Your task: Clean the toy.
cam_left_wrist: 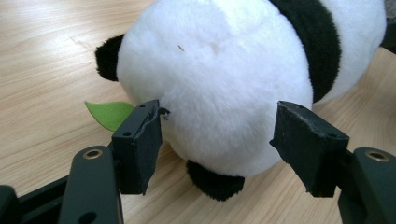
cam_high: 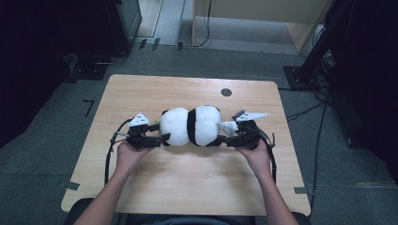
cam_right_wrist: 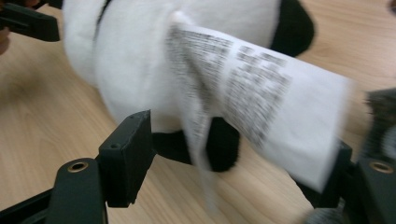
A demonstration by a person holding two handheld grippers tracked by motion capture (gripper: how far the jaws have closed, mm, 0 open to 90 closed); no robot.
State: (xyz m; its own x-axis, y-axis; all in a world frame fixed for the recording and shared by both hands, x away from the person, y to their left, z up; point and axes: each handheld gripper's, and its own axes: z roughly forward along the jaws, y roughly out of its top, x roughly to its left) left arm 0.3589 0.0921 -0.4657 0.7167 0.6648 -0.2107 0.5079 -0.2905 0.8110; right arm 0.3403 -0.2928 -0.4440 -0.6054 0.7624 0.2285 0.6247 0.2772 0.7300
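Black and white plush all the way here: a toy panda (cam_high: 191,125) lying on its side in the middle of the pale wood surface (cam_high: 187,173), one gripper at each end of it.

Left end first. The left gripper (cam_high: 159,138) sits right at the panda's round white head. In the left gripper view its jaws stand well apart with the white fluff (cam_left_wrist: 219,88) bulging in between. The left pad is just about touching the fur, the right pad stands clear of it, so it's open around the toy, not squeezing. A little green leaf (cam_left_wrist: 109,113) pokes out from under the plush by the left pad, and a black ear (cam_left_wrist: 108,57) sticks out above it.

Right end: the right gripper (cam_high: 224,139) is at the panda's bottom. In the right gripper view its jaws are also spread wide, with a black foot (cam_right_wrist: 201,144) lying between them. A white printed label (cam_right_wrist: 261,100) hangs off the plush and flops over the right pad, blurry enough that I can't read it. The left pad looks clear of the fur; I can't tell whether the right pad touches anything, since the label covers it. So open too, nothing clamped.
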